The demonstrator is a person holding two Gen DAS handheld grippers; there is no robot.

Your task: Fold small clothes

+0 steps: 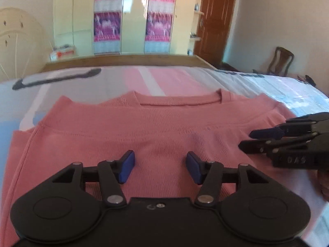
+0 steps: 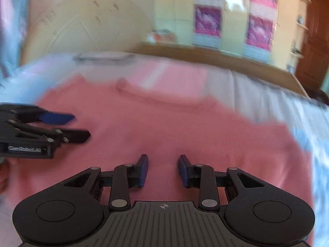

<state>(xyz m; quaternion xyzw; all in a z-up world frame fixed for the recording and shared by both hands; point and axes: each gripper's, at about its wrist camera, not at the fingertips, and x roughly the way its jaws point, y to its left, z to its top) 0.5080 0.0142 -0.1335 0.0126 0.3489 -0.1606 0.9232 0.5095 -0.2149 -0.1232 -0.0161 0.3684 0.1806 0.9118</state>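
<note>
The pink knit top [image 1: 156, 131] lies flat on the bed sheet [image 1: 273, 90] right under me, neckline [image 1: 178, 100] away from me toward the wooden footboard [image 1: 123, 59], its body spread wide. At its left side I can see a fold line where one layer lies over another, and a sleeve or side panel seems to be tucked in there, so I judge one side fold may be in place; the right side, blurred in my right view, I cannot read. No crosswise fold shows: collar and shoulders are still fully exposed, so bringing the hem up toward the neck is what remains, and maybe squaring the right edge first. My left gripper [image 1: 160, 167] hovers over the middle of the top with its blue pads [image 1: 126, 167] standing apart and only cloth seen behind the gap, nothing pinched. My right gripper [image 2: 163, 169] hangs just beside it over the same fabric, its jaws parted more narrowly, also empty; neither holds the garment. Beyond the bed stand pale wardrobe doors [image 1: 82, 16] with pink and purple panels, a brown door [image 1: 216, 20] and a chair [image 1: 281, 60] in the corner.
</note>
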